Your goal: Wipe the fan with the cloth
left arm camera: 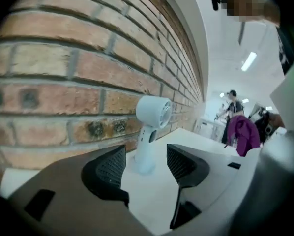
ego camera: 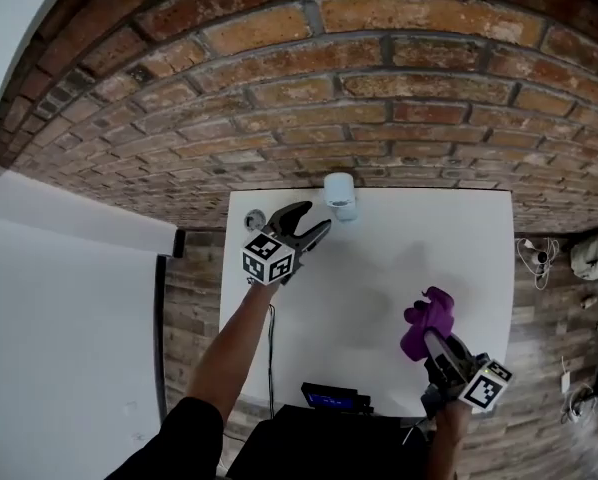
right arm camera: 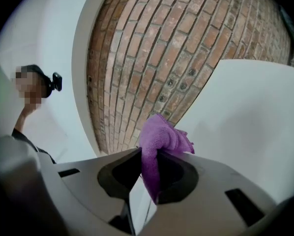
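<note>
A small white hand fan (ego camera: 340, 196) stands upright at the far edge of the white table (ego camera: 459, 268), against the brick wall. In the left gripper view the fan (left arm camera: 151, 132) stands a little beyond my jaws, apart from them. My left gripper (ego camera: 314, 230) is open and empty, just left of the fan and aimed at it. My right gripper (ego camera: 431, 336) is shut on a purple cloth (ego camera: 427, 322), held above the table's near right part. The cloth (right arm camera: 159, 146) bunches out between the jaws in the right gripper view.
A brick wall (ego camera: 379, 98) runs behind the table. A black device (ego camera: 334, 399) sits at the table's near edge. A round socket (ego camera: 254, 219) and a cable are at the table's left edge. Cables and a cloth lie on the wooden floor (ego camera: 564, 298) to the right.
</note>
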A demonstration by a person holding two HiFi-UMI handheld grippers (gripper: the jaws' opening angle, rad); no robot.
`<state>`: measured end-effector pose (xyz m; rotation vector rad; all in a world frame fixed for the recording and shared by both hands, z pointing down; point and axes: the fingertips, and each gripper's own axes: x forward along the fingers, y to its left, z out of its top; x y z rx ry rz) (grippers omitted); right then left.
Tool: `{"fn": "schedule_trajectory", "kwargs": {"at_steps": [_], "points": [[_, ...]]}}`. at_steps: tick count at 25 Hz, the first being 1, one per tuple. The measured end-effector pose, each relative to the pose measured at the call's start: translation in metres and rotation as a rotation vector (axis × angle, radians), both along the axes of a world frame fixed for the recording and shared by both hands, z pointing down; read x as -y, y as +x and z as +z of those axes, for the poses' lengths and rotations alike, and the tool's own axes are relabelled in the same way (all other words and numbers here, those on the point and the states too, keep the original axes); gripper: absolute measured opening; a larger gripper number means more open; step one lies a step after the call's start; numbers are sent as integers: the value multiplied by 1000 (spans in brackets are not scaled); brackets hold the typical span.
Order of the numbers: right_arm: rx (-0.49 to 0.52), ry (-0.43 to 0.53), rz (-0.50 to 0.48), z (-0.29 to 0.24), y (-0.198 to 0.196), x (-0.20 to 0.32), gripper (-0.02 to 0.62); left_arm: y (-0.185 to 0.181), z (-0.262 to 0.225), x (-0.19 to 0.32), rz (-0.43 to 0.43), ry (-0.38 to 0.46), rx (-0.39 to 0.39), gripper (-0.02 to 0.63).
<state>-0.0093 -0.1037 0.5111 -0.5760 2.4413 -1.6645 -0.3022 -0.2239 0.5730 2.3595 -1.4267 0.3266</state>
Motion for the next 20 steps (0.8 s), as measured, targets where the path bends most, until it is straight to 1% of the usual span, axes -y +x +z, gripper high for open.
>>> {"fn": "schedule_trajectory", "kwargs": {"at_steps": [1,3,6,8,9,11,16,20], "points": [[57,-4,37,-15,-2,1,74,0,-5,-21,-45,-7,-87,259],[163,-7,116,-40,0,1,74,8,-18,-69,-75,-16,-241,258],[247,-2,189,-53,18,-19,74,16,-41,-141,-78,-7,-401,258],[291,24,222,-71,24,-38,74,13,-59,-178,-90,13,-502,258],[311,38,235,-80,26,-49,74,10,-69,-195,-93,27,-539,258],[346,60,252,-100,27,-78,74,5,-89,-227,-91,54,-587,258],[450,102,262,-137,18,-156,74,-14,-123,-298,-102,114,-670,258],[473,134,270,-155,18,-194,74,-11,-140,-344,-112,132,-746,258]]}}
